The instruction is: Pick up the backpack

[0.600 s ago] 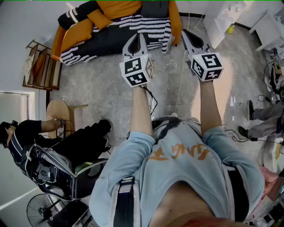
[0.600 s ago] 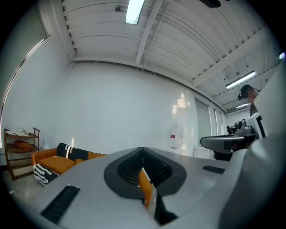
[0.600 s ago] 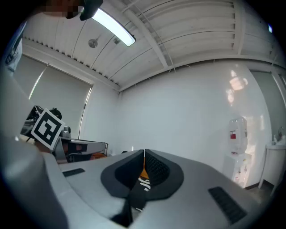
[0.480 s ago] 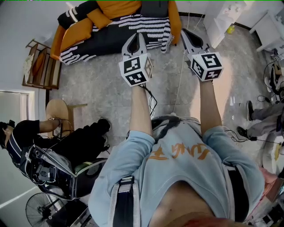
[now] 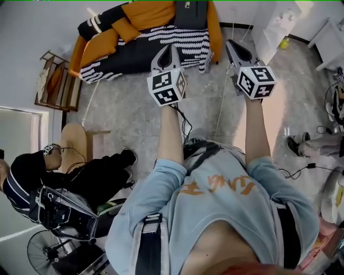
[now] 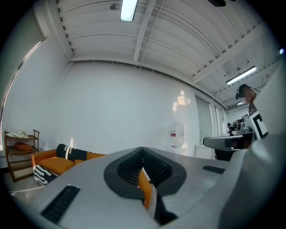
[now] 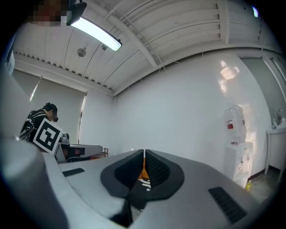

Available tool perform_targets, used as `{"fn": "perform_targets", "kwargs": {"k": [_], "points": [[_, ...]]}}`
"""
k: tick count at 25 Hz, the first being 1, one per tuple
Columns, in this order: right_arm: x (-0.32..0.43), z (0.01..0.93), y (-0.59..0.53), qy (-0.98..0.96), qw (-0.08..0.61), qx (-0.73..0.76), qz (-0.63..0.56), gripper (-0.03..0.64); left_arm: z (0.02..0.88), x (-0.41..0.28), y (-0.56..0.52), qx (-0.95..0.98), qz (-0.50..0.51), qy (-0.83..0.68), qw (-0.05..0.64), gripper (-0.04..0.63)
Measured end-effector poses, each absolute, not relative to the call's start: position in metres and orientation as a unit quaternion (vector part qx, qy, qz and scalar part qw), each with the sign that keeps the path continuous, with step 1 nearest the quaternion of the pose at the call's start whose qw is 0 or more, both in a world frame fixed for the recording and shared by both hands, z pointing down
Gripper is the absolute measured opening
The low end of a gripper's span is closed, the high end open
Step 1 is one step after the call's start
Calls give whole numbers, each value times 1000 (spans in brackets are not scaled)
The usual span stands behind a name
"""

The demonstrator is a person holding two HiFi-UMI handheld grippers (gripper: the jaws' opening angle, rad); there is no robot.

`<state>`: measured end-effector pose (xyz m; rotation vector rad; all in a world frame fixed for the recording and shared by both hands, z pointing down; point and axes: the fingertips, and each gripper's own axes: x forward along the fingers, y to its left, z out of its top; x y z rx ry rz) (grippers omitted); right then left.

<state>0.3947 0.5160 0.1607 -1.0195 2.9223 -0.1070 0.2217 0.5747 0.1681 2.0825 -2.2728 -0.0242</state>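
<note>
At the left a wooden rack (image 5: 56, 80) stands against the wall. The orange sofa (image 5: 102, 43) carries a striped blanket (image 5: 185, 36). At its back edge, near the right end, sits what looks like the backpack (image 5: 191, 12): dark grey, boxy, propped upright against the cushions. The left gripper (image 5: 169, 49) and right gripper (image 5: 232, 45) point level toward it, well apart from it. The jaws of both are together on nothing, so the 2 tools are probably being carried closed on the approach.

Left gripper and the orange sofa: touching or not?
Apart. The left gripper view shows the orange sofa small and far across the room, well beyond the shut jaws of the left gripper.
</note>
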Motion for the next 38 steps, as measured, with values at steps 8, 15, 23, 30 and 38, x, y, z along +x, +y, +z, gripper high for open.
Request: {"fn": "perform_targets", "kwargs": {"k": [8,15,23,30,38], "points": [[361,158,478,952,25,-303,-29,32,159,188,533,672,-14,-740,21,15],[319,172,392,949,23,-312,-29,32,182,137,444,683,-32,-729,30,14],[209,205,281,951,-38,-305,-42,32,228,40,321,681,-43,-724,103,15],[135,222,183,948,-77,-306,-36,32,260,-27,234,671,-45,-727,134,15],[57,250,126,949,-116,-289,-47,32,306,-113,194,637,-63,-746,182,15]]}}
